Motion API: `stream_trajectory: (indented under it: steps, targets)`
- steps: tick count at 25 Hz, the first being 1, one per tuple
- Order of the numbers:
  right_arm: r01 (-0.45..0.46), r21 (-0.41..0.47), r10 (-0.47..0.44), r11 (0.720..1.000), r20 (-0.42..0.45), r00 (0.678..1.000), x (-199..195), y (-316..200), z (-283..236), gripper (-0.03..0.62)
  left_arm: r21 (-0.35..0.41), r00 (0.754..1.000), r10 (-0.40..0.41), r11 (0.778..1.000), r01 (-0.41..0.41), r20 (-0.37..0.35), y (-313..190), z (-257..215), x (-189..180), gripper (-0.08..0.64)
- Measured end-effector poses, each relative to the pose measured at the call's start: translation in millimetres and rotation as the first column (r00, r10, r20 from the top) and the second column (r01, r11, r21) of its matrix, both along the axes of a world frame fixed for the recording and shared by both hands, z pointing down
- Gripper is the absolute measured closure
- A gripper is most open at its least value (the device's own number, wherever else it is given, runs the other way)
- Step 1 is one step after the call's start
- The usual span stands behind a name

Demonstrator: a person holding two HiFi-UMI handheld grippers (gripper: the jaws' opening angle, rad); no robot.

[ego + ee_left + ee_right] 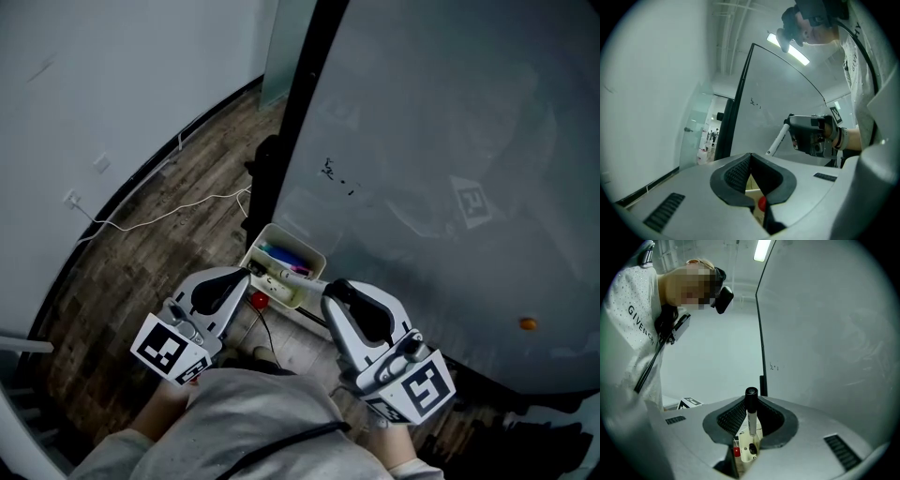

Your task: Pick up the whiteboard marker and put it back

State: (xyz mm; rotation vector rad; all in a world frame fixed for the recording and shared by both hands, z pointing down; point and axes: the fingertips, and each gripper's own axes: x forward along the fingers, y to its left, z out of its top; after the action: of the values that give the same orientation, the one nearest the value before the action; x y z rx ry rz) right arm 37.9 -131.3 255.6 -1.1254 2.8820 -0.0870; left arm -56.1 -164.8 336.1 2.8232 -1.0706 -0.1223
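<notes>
The whiteboard marker (751, 420), white with a black cap, stands upright between the pads of my right gripper (751, 404), which is shut on it. From the left gripper view the marker (777, 140) slants down out of that gripper. In the head view my right gripper (328, 287) is just right of the cream pen tray (309, 255) at the whiteboard's foot. My left gripper (246, 275) is at the tray's left end. Its pads (738, 173) meet at the tips with nothing between them. The tray holds blue and pink pens.
The large grey whiteboard (450, 141) fills the right side, with a black frame post (291, 122) at its left edge. It bears small ink marks (337, 173) and an orange magnet (529, 324). A red round piece (257, 300) sits below the tray. A white cable (169, 211) lies on the wooden floor.
</notes>
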Motion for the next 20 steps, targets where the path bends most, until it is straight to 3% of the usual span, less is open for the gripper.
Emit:
stream_trajectory:
  steps: [20]
  targets:
    - [0.024,-0.003,-0.023,1.0,0.029,0.999,-3.6,-6.9,-10.4,0.512,0.007,1.0,0.006,1.0,-0.006,-0.004,-9.0,-1.4,1.2,0.545]
